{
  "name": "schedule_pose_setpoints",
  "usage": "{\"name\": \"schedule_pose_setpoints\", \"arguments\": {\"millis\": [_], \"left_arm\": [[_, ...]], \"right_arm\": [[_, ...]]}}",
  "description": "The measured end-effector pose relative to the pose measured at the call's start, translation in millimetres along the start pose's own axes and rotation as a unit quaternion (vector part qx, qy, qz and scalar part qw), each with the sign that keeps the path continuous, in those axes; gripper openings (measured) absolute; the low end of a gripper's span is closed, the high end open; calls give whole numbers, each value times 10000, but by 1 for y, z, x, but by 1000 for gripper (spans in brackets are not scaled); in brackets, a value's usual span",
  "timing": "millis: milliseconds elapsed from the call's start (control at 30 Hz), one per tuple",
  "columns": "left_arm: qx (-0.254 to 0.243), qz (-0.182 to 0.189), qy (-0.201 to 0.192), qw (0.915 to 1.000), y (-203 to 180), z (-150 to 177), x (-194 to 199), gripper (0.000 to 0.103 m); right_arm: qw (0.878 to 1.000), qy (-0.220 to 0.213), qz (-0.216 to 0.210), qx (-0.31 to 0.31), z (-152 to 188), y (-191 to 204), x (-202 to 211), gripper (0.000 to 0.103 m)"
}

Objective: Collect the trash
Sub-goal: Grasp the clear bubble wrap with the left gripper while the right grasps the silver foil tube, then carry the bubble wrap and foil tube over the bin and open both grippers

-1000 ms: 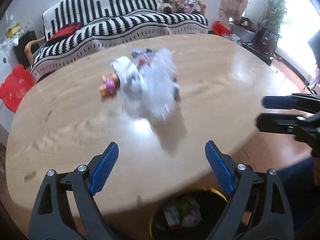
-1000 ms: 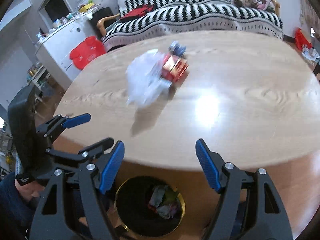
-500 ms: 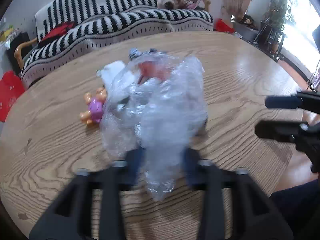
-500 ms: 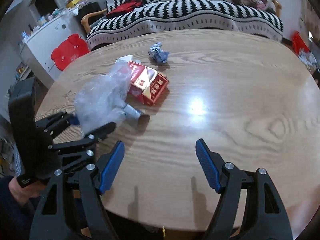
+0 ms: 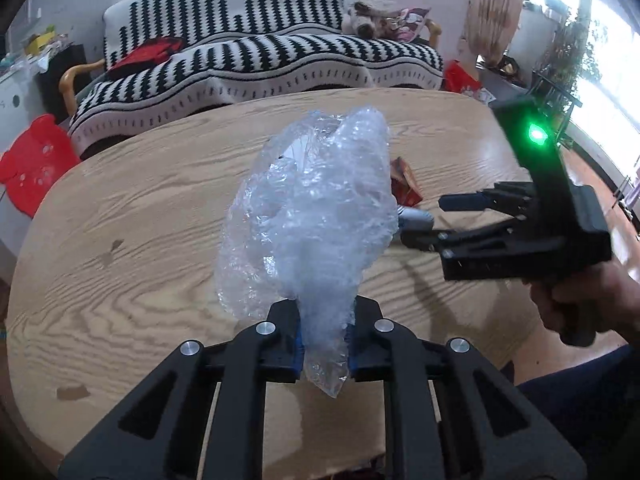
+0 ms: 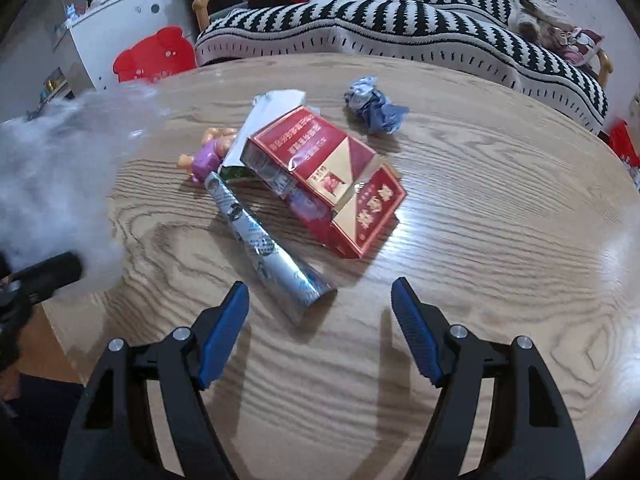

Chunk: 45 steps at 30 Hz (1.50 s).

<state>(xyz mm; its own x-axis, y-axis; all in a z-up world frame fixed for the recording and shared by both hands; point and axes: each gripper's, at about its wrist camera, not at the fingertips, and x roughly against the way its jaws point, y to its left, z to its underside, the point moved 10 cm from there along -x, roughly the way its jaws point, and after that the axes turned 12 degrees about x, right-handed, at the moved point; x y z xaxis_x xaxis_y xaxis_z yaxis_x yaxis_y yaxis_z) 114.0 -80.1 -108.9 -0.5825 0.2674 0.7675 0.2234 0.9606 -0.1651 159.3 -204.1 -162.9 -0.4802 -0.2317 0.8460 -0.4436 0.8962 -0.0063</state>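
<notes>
Each camera sits behind its own fingers (image 5: 286, 332), angled down at the wooden table (image 5: 120, 220) from close range, the striped sofa (image 5: 256, 60) beyond. Both views share the red carton (image 6: 328, 176), silver tube (image 6: 264, 244) and sofa; each catches the other device

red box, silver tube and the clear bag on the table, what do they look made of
Red box: likely printed card, glossy, with torn flaps and sharp folds. Silver tube: seems rolled metallic foil or foil-faced paper, shiny, its end open. Clear bag: thin crinkled plastic film, see-through, with bright glints.
</notes>
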Motion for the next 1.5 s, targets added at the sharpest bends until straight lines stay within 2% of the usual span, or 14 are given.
{"name": "schedule_pose_setpoints", "arguments": {"millis": [200,300,333,467,500,633,833,1000,1233,1367,1500], "left_arm": [[198,-155,119,9996,22,14,9,15],[318,-214,154,9991,28,19,12,15],[337,-216,157,9991,28,19,13,15],[380,-227,145,9989,27,20,17,15],[395,-219,156,9989,26,21,18,15],[395,-227,172,9988,24,26,23,15],[414,-200,193,9988,18,39,37,15],[370,-99,217,9990,7,61,52,15],[66,45,680,9977,-9,132,65,15],[-96,4,879,9961,-13,168,65,15],[-104,210,1475,9888,-24,217,59,15]], "right_arm": [[9994,70,115,330,-10,15,-17,70],[9985,55,185,512,-11,23,-20,56],[9984,60,129,542,-12,27,-19,40],[9977,52,51,678,-7,39,-13,23],[9974,48,73,722,-5,42,-10,21],[9978,-31,-125,643,3,54,11,20],[9959,-225,-782,395,27,88,66,20],[9946,-319,-875,464,57,115,104,20],[9943,-217,-955,427,118,134,142,20],[9942,78,-1029,289,162,142,146,20],[9918,468,-1187,66,203,152,143,20]]}}
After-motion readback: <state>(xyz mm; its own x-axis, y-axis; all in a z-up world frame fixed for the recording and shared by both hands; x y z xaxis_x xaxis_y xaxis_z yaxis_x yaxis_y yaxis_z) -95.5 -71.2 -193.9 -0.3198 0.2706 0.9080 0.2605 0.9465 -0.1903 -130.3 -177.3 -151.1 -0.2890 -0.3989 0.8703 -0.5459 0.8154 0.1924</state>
